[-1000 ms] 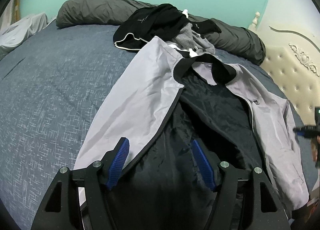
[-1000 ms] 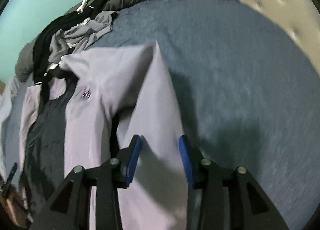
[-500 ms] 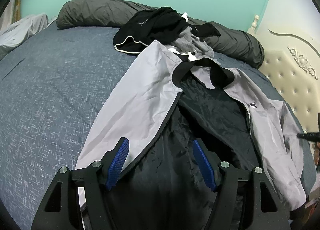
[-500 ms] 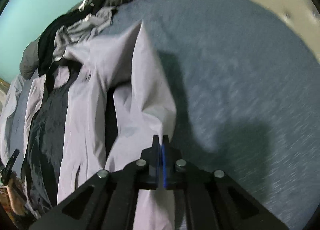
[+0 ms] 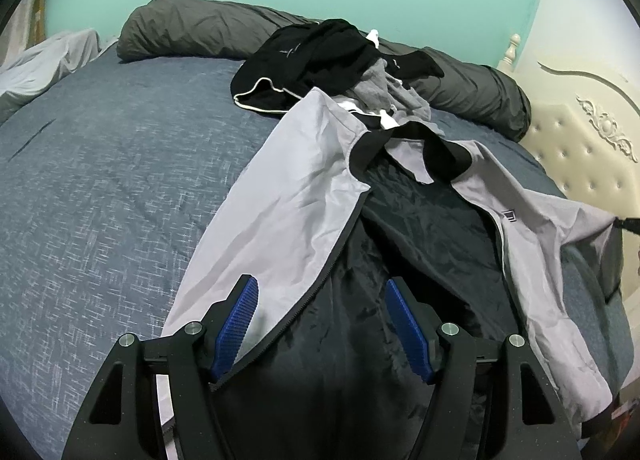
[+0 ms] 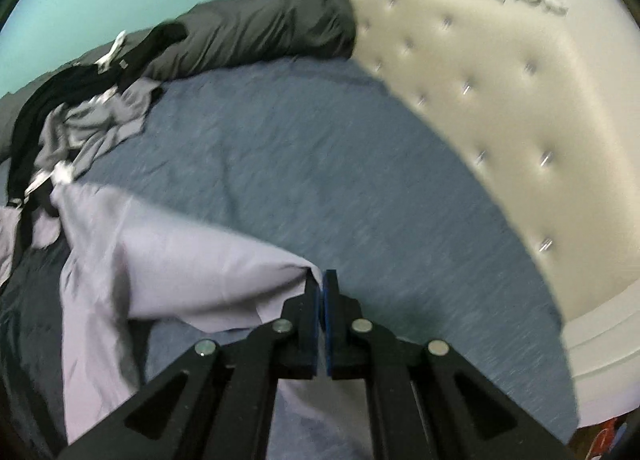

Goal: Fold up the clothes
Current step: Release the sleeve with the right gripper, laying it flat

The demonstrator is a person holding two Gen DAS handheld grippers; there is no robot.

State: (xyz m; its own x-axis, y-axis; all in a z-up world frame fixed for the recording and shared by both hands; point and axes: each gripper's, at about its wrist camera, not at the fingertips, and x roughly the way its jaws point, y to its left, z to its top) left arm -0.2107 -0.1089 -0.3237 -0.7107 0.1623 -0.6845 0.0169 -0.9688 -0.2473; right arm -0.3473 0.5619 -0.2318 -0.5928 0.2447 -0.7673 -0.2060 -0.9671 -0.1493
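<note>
1. Bed (image 5: pixel 100 180): blue cover, clothes pile (image 5: pixel 320 56) at far side.
2. Jacket (image 5: pixel 288 196) lies open on bed (dark lining up).
3. Right gripper (image 6: pixel 322 280): fingers clamped on sleeve (image 6: pixel 192 260), lifted.
4. Left gripper (image 5: pixel 322 324): fingers apart over the jacket hem.

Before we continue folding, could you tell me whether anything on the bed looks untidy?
Yes: a crumpled pile of black and grey clothes sits unfolded against the rolled dark duvet, overlapping the collar end of the open grey jacket.

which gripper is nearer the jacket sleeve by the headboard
Right. The right gripper is shut on that sleeve; the left gripper hangs open over the jacket's zipper edge.
</note>
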